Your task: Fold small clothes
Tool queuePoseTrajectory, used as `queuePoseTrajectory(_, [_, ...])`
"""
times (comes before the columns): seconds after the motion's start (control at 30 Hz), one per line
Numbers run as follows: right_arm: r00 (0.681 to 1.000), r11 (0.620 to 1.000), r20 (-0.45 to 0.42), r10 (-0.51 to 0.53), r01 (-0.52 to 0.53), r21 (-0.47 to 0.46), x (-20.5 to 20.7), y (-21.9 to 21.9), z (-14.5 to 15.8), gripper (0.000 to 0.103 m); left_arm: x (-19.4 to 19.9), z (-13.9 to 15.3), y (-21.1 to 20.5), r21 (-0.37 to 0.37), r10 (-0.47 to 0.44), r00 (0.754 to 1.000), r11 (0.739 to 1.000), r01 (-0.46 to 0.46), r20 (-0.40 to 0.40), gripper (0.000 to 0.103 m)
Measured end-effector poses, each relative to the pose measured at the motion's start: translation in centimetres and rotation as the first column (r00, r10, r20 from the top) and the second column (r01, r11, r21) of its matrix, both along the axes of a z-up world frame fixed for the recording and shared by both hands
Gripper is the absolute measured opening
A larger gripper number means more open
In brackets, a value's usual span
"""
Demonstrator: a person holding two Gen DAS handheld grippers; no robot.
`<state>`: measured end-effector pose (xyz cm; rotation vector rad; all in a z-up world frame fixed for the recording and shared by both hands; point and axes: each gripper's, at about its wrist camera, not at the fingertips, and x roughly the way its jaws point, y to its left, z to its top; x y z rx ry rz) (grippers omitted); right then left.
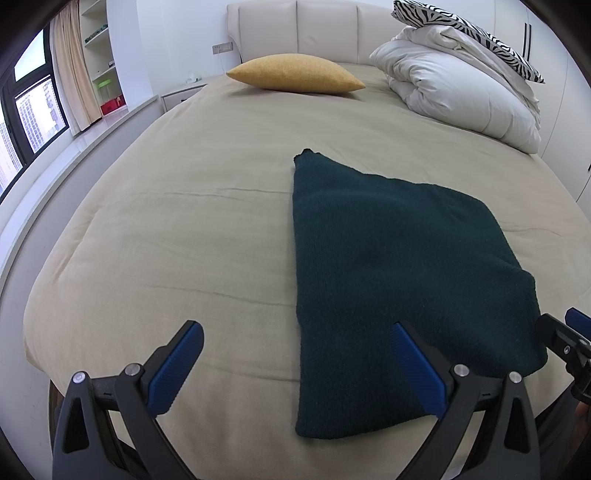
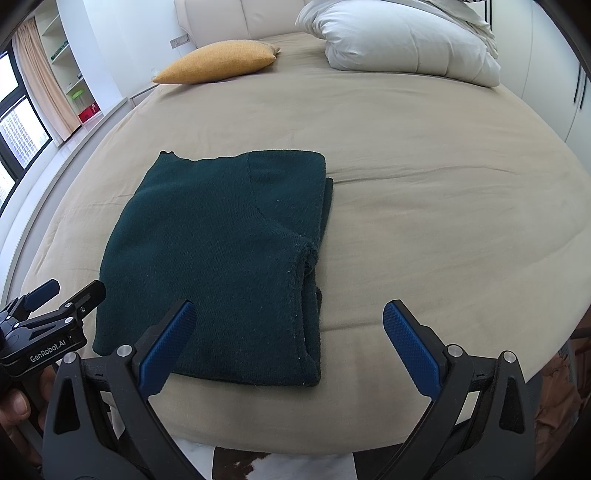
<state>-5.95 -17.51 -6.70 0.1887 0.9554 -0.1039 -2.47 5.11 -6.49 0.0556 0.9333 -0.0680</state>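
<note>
A dark green knitted sweater (image 1: 391, 266) lies folded into a flat rectangle on the beige bed (image 1: 184, 229). It also shows in the right wrist view (image 2: 221, 251), with layered edges along its right side. My left gripper (image 1: 295, 365) is open and empty, hovering over the sweater's near left corner. My right gripper (image 2: 288, 343) is open and empty, over the sweater's near right corner. Each gripper shows at the edge of the other's view: the right one (image 1: 565, 332) and the left one (image 2: 62, 295).
A yellow pillow (image 1: 295, 74) lies near the headboard (image 1: 295, 29). A folded white duvet (image 1: 461, 92) with a zebra-striped pillow (image 1: 469, 33) sits at the back right. A window (image 1: 29, 103) and shelves (image 1: 103, 59) stand to the left. The bed's front edge (image 2: 280, 443) is close below.
</note>
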Motion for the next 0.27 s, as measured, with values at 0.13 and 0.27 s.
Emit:
queuePoseTrajectory(0.13, [1.000,1.000,0.000,0.000,0.000,0.000,-0.06,0.07,-0.02,0.103,0.03,-0.03,0.18,-0.004,0.001,1.000,1.000,-0.001,0.001,0.103])
queuePoseTrajectory(0.27, [1.000,1.000,-0.002,-0.001,0.001,0.002,-0.03,0.04,-0.03,0.103,-0.09,0.02,0.27,-0.001,0.000,1.000,1.000,0.000,0.012,0.103])
